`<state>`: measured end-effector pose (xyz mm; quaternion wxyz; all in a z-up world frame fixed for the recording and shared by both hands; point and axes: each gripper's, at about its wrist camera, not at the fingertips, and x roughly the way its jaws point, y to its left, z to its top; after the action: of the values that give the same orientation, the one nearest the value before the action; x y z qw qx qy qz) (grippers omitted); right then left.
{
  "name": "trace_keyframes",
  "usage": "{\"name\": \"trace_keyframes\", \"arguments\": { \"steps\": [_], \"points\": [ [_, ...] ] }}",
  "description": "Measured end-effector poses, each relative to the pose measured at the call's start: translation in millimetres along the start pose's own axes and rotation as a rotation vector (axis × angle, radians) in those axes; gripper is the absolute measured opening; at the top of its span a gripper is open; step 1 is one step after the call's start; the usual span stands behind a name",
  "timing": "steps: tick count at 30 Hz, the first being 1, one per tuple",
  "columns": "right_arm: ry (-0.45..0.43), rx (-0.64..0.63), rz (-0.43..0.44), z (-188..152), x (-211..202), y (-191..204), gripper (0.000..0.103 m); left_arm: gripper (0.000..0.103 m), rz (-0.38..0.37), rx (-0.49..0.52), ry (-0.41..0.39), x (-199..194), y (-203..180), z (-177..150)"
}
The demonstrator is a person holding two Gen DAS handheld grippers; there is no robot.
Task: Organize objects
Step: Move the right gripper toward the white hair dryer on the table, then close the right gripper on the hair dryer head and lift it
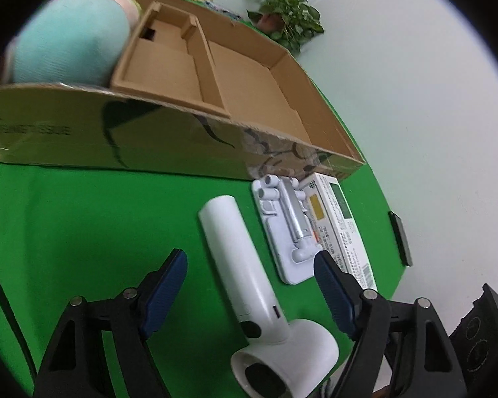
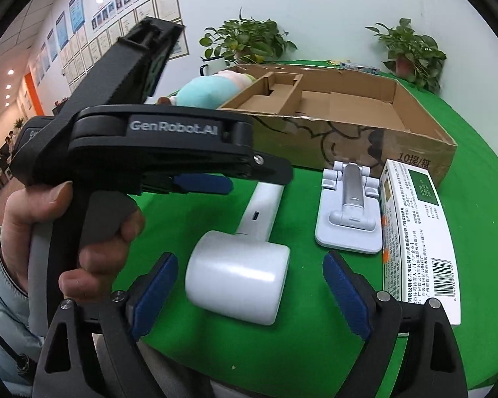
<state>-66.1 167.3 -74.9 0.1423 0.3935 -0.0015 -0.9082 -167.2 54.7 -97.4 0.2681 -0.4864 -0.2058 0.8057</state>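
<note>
A white hair dryer (image 1: pixel 245 272) lies on the green cloth, handle toward the cardboard box (image 1: pixel 318 106). My left gripper (image 1: pixel 249 275) is open and straddles the handle, with gaps to both blue pads. My right gripper (image 2: pixel 250 287) is also open, with the dryer's round head (image 2: pixel 235 282) between its pads and untouched. In the right wrist view a hand (image 2: pixel 83 232) holds the left gripper (image 2: pixel 249 179) over the handle. A white phone stand (image 2: pixel 348 212) and a white medicine box (image 2: pixel 418 232) lie to the right. A teal plush toy (image 2: pixel 209 93) rests in the box's left end.
The box (image 2: pixel 415 139) holds a cardboard divider insert (image 1: pixel 169 66) and an empty right section. Two potted plants (image 2: pixel 249 43) (image 2: pixel 411 53) stand behind it by the wall. A black slab (image 1: pixel 400 238) sits at the cloth's right edge, and a black device (image 1: pixel 478 341) beyond it.
</note>
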Motion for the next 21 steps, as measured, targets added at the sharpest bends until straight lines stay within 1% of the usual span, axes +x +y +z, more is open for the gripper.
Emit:
{"name": "trace_keyframes", "arguments": {
  "steps": [1, 2, 5, 6, 7, 10, 12, 14, 16, 19, 21],
  "points": [
    [0.002, 0.003, 0.004, 0, 1, 0, 0.089, 0.072, -0.028, -0.014, 0.019, 5, 2, 1],
    [0.003, 0.005, 0.006, -1, 2, -1, 0.089, 0.068, -0.037, -0.025, 0.032, 8, 3, 1],
    [0.005, 0.003, 0.006, -1, 4, 1, 0.088, 0.066, -0.037, -0.04, 0.046, 14, 5, 1],
    [0.006, 0.0, 0.004, -1, 5, 1, 0.088, 0.06, -0.044, -0.045, 0.048, 15, 6, 1],
    [0.005, -0.003, 0.0, -2, 5, 3, 0.087, 0.059, -0.05, -0.049, 0.055, 15, 6, 1],
    [0.004, -0.012, -0.009, 1, 9, 4, 0.086, 0.05, -0.034, -0.043, 0.062, 18, 6, 0],
    [0.004, -0.008, -0.018, 1, 10, 5, 0.086, 0.042, -0.018, -0.04, 0.064, 19, 6, 0],
    [0.005, -0.008, -0.03, 2, 11, 5, 0.085, 0.037, -0.007, -0.038, 0.065, 19, 6, 1],
    [0.013, 0.0, -0.039, 2, 13, 3, 0.082, 0.036, -0.005, -0.034, 0.067, 19, 6, 1],
    [0.024, 0.014, -0.029, 1, 15, 3, 0.079, 0.036, -0.002, -0.033, 0.071, 21, 5, 4],
    [0.03, -0.004, -0.023, 0, 15, 8, 0.068, 0.036, 0.002, -0.03, 0.071, 21, 5, 4]
  ]
}}
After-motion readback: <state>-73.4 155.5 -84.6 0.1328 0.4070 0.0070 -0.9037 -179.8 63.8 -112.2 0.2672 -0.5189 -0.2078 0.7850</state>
